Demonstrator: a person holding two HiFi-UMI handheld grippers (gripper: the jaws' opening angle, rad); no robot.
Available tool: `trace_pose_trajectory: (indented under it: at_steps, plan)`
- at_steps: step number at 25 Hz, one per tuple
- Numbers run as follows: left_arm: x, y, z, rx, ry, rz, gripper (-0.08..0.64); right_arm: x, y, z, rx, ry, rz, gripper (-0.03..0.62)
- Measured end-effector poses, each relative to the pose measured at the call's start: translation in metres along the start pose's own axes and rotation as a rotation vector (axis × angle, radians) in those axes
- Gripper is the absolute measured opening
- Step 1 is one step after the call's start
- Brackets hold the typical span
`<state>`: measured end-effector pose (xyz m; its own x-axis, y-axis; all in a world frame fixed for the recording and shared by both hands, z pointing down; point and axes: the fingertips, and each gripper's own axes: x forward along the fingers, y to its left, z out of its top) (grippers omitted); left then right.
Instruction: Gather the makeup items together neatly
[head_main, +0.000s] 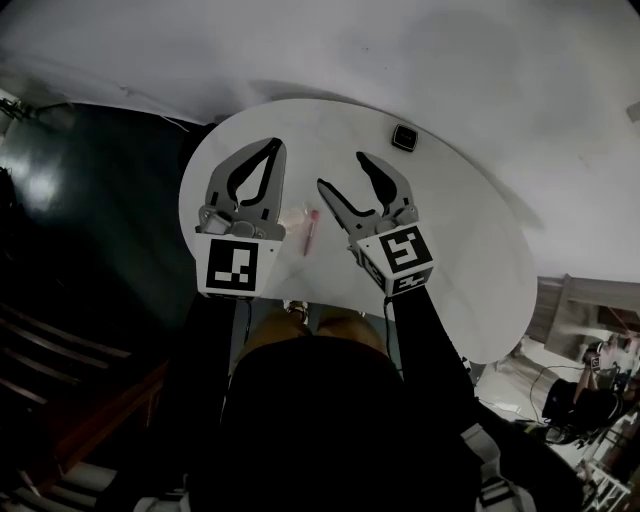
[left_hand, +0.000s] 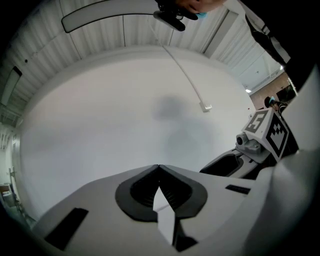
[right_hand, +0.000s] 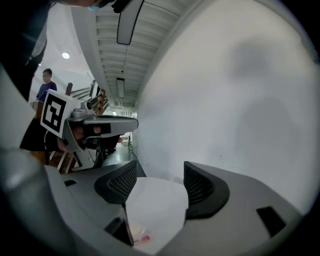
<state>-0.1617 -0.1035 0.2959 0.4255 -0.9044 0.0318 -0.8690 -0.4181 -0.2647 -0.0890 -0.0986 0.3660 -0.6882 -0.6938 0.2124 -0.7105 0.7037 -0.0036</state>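
A slim pink makeup tube (head_main: 310, 231) lies on the round white table (head_main: 470, 250), near its front edge, with a small pale item (head_main: 291, 215) just to its left. A black compact (head_main: 404, 137) rests at the table's far side. My left gripper (head_main: 272, 147) hovers left of the pink tube, jaws shut with nothing between them. My right gripper (head_main: 342, 175) is to the tube's right, jaws open and empty. In the right gripper view the pink tube (right_hand: 141, 239) shows low between the open jaws (right_hand: 160, 182). The left gripper view shows its closed tips (left_hand: 159, 166) against a blank wall.
The table's left edge drops to a dark floor (head_main: 90, 250). The person's knees (head_main: 310, 325) are at the near edge. Furniture and clutter (head_main: 590, 380) stand at the lower right. A person in dark clothes (right_hand: 46, 85) is seen far off in the right gripper view.
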Motion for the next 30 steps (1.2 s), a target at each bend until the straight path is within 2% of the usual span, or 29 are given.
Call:
trace_pose_trajectory:
  at_steps: [2, 4, 7, 10, 14, 16, 20, 24, 28, 30]
  plan:
    - [-0.007, 0.01, -0.004, -0.001, -0.001, 0.012, 0.017, 0.012, 0.018, -0.005, -0.038, 0.032, 0.061, 0.308]
    - [-0.014, 0.017, -0.01, -0.009, 0.004, 0.022, 0.017, 0.023, 0.037, -0.02, -0.11, 0.106, 0.151, 0.29]
    - [-0.022, 0.025, -0.019, -0.021, 0.016, 0.032, 0.017, 0.037, 0.062, -0.061, -0.27, 0.28, 0.299, 0.288]
    - [-0.029, 0.031, -0.026, -0.029, 0.021, 0.038, 0.017, 0.046, 0.084, -0.106, -0.382, 0.446, 0.448, 0.288]
    - [-0.036, 0.036, -0.03, -0.04, 0.015, 0.038, 0.017, 0.052, 0.101, -0.158, -0.58, 0.632, 0.593, 0.288]
    - [-0.039, 0.038, -0.034, -0.049, 0.016, 0.041, 0.017, 0.054, 0.103, -0.181, -0.685, 0.708, 0.641, 0.287]
    - [-0.046, 0.043, -0.043, -0.061, 0.022, 0.046, 0.017, 0.059, 0.103, -0.22, -0.809, 0.826, 0.728, 0.272]
    - [-0.053, 0.049, -0.05, -0.083, 0.025, 0.059, 0.017, 0.062, 0.104, -0.244, -0.866, 0.896, 0.787, 0.256]
    - [-0.057, 0.056, -0.057, -0.094, 0.035, 0.072, 0.017, 0.068, 0.101, -0.256, -0.9, 0.93, 0.805, 0.24]
    - [-0.058, 0.058, -0.06, -0.097, 0.035, 0.071, 0.017, 0.071, 0.099, -0.262, -0.941, 0.941, 0.803, 0.197]
